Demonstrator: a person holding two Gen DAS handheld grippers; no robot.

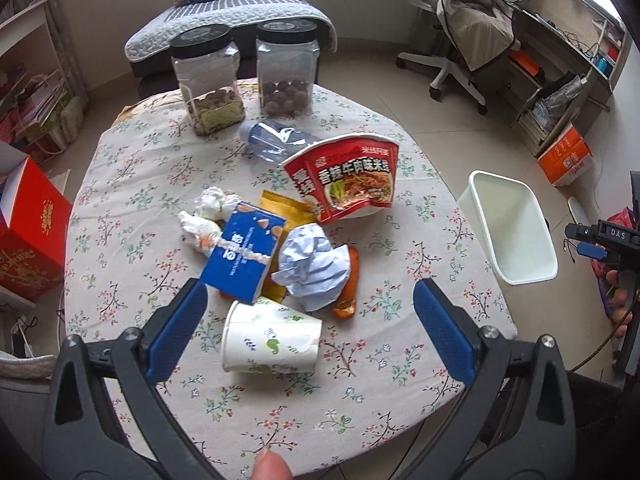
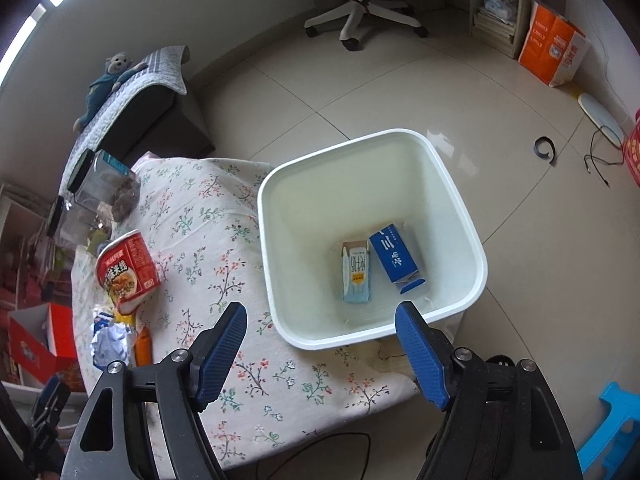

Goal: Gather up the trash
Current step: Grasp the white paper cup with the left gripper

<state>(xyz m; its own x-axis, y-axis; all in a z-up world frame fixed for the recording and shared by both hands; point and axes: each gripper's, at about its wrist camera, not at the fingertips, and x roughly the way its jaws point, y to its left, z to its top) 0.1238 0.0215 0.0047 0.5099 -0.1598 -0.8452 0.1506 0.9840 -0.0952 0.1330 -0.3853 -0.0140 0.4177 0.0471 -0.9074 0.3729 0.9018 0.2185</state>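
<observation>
A pile of trash lies mid-table in the left wrist view: a paper cup [image 1: 272, 340] on its side, a blue box [image 1: 244, 252], crumpled paper [image 1: 312, 268], a red noodle bowl [image 1: 348, 176], a plastic bottle [image 1: 272, 140], tissue wads [image 1: 208, 204] and wrappers [image 1: 280, 204]. My left gripper [image 1: 311, 284] hovers open above the pile, gripping nothing. The white bin [image 2: 276, 184] stands on the floor against the table's edge, with a light carton [image 2: 355, 276] and a dark blue carton [image 2: 394, 256] at its bottom. My right gripper [image 2: 320, 308] is open and empty over the bin's near rim.
Two black-lidded jars [image 1: 208, 80] [image 1: 286, 68] stand at the table's far side. A red box [image 1: 32, 232] sits to the left, an office chair [image 1: 460, 40] and an orange carton [image 1: 564, 156] beyond the bin. A blue stool [image 2: 620, 420] is at the lower right.
</observation>
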